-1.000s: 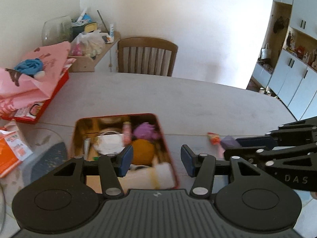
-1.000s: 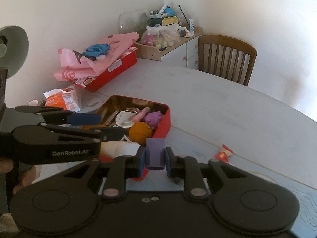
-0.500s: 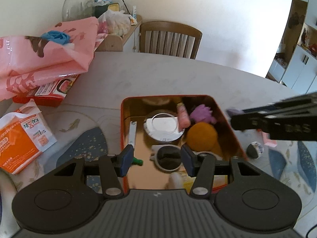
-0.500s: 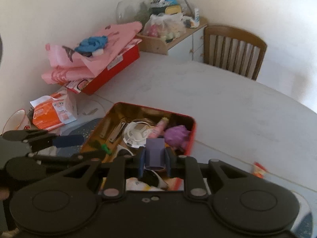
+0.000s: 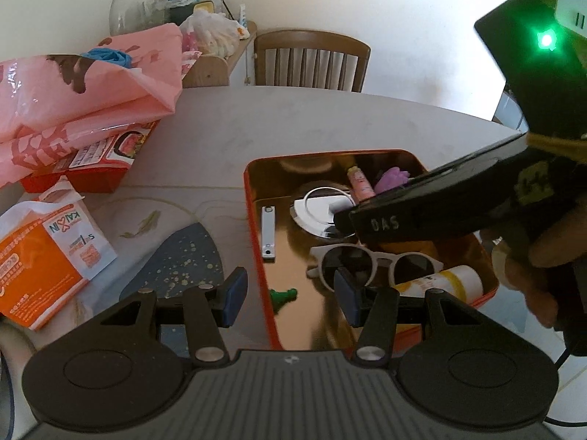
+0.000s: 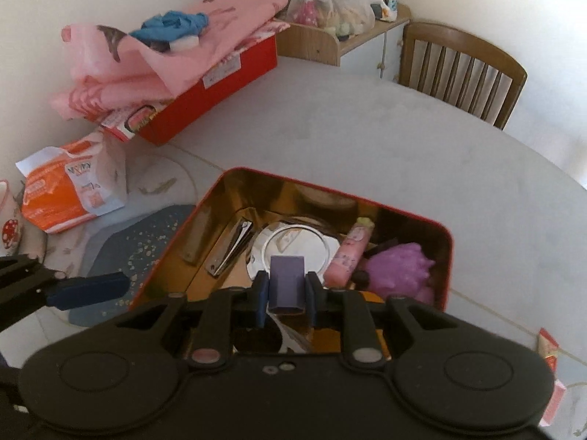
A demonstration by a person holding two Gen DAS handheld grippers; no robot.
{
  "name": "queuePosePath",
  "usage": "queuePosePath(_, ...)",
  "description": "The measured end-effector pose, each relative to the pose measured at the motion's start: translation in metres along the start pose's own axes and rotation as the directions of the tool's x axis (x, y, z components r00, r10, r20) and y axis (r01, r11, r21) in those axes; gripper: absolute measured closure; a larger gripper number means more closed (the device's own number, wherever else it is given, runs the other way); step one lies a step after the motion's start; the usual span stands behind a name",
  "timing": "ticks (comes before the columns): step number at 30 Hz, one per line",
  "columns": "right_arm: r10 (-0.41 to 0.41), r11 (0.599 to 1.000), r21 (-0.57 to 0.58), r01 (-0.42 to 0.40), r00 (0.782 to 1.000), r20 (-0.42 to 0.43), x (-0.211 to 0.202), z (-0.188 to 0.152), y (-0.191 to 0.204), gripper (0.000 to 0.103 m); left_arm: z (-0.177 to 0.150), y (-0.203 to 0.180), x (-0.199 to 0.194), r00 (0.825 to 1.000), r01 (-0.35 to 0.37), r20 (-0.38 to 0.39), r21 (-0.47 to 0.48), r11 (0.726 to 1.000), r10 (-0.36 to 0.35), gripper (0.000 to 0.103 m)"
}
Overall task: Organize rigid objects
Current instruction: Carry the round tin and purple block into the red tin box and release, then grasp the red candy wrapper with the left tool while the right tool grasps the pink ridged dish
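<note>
Two grippers over the red tin [image 6: 445, 236]: the right gripper [image 6: 285, 302] clamps a small purple block [image 6: 287, 282] upright, directly above the tin's round mirror [image 6: 293, 245], so the drop is straight down, while the left gripper [image 5: 290, 295] hangs open, straddling the tin's near-left wall.

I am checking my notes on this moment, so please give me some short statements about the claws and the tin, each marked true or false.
1. The right claw grips a small purple block. True.
2. The left claw holds the sunglasses. False: it is open and holds nothing.
3. The nail clipper lies inside the red tin. True.
4. The tin is closed by a lid. False: it stands open.
5. The purple block is above the open tin. True.
</note>
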State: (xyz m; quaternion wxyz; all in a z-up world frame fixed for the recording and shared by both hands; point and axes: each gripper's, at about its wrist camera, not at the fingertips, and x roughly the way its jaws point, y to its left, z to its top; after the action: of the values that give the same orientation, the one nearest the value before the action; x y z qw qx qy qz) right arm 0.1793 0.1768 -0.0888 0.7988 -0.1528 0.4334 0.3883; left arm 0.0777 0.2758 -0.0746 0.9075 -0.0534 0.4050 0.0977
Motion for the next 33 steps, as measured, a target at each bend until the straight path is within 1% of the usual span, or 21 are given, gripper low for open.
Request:
queuePosePath(6,0.005,1.000,-0.007,-0.005,1.000,-0.005,0.000,0.000,0.002,0.077,0.000,0.002,0.003,1.000,0.001,-0.007,-0.006,1.000,-0.001,0.051)
queuePosePath(10,0.028,1.000,0.010,-0.028,1.000,0.012,-0.015,0.000,-0.002,0.074,0.002,-0.003,0.003,1.000,0.008,-0.004,-0.004,1.000,-0.008,0.051)
queuePosePath(14,0.046,0.998,0.050,-0.048,0.998,0.047,-0.038,-0.001,-0.016,0.070,0.005,-0.013,0.000,1.000,0.017,0.011,0.007,1.000,-0.017,0.051)
queuePosePath(16,0.044,0.997,0.068,-0.048,0.997,0.064,-0.052,-0.004,-0.027,0.067,0.008,-0.019,-0.002,0.999,0.035,0.019,0.007,0.999,-0.035,0.051)
queuePosePath(19,0.038,0.994,0.101,-0.048,0.995,0.090,-0.073,-0.011,-0.047,0.066,0.013,-0.031,-0.009,0.998,0.039,0.049,0.022,0.999,-0.040,0.051)
queuePosePath(22,0.015,0.993,0.117,-0.028,0.993,0.118,-0.096,-0.023,-0.071,0.064,0.019,-0.044,-0.017,0.996,0.048,0.076,0.033,0.998,-0.051,0.050)
queuePosePath(23,0.004,0.992,0.122,-0.019,0.992,0.122,-0.101,-0.028,-0.078,0.062,0.021,-0.048,-0.018,0.995,0.050,0.083,0.037,0.998,-0.053,0.050)
queuePosePath(25,-0.019,0.991,0.137,0.001,0.991,0.130,-0.113,-0.039,-0.095,0.051,0.025,-0.058,-0.021,0.994,0.049,0.092,0.048,0.998,-0.053,0.048)
queuePosePath(29,-0.062,0.986,0.165,0.040,0.990,0.127,-0.130,-0.060,-0.127,0.050,0.032,-0.082,-0.023,0.993,0.063,0.099,0.062,0.996,-0.069,0.040)
queuePosePath(30,-0.067,0.984,0.173,0.045,0.990,0.124,-0.133,-0.066,-0.136,0.046,0.033,-0.089,-0.022,0.992,0.066,0.100,0.068,0.996,-0.072,0.039)
queuePosePath(31,-0.073,0.983,0.179,0.050,0.990,0.124,-0.137,-0.071,-0.143,0.040,0.036,-0.097,-0.021,0.992,0.071,0.102,0.078,0.994,-0.079,0.038)
queuePosePath(33,-0.085,0.981,0.183,0.061,0.988,0.127,-0.143,-0.081,-0.156,0.038,0.040,-0.113,-0.020,0.990,0.079,0.107,0.099,0.992,-0.090,0.038)
